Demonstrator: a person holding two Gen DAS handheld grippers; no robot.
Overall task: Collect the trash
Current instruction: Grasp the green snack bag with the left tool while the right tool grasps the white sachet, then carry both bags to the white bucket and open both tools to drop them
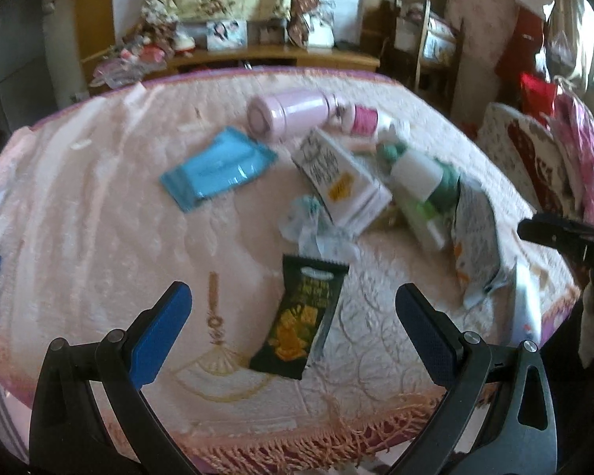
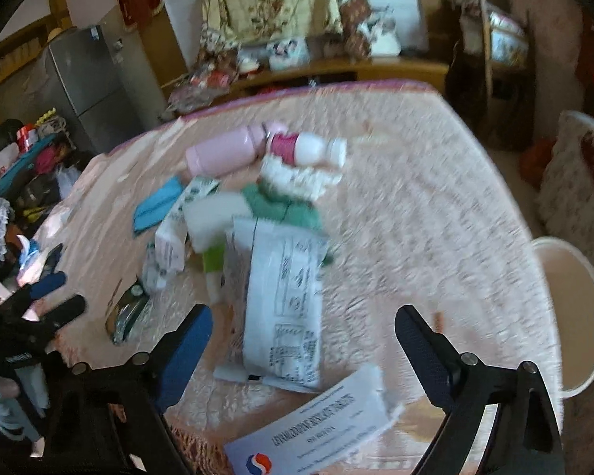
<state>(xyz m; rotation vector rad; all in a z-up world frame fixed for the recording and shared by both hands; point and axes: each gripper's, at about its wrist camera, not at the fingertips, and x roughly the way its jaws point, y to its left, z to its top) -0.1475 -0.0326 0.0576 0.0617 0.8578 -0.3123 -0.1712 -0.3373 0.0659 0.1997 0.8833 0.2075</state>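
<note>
Trash lies scattered on a table under a pink quilted cloth [image 1: 99, 206]. In the left wrist view my left gripper [image 1: 293, 297] is open above a black snack packet [image 1: 301, 320], and its blue pads stand clear of it on both sides. Beyond lie a crumpled clear wrapper [image 1: 313, 225], a white carton [image 1: 340, 178] and a blue pack [image 1: 217, 168]. In the right wrist view my right gripper [image 2: 303, 316] is open over a long white printed packet [image 2: 285, 297], not touching it. A white printed card [image 2: 316, 427] lies at the near table edge.
A pink bottle [image 2: 225, 150] and a small pink-and-white bottle [image 2: 305, 148] lie at the far side, with a green cloth [image 2: 289, 206] below them. A white bucket [image 2: 574, 316] stands off the table's right edge. A cluttered wooden sideboard [image 1: 281, 55] runs behind the table.
</note>
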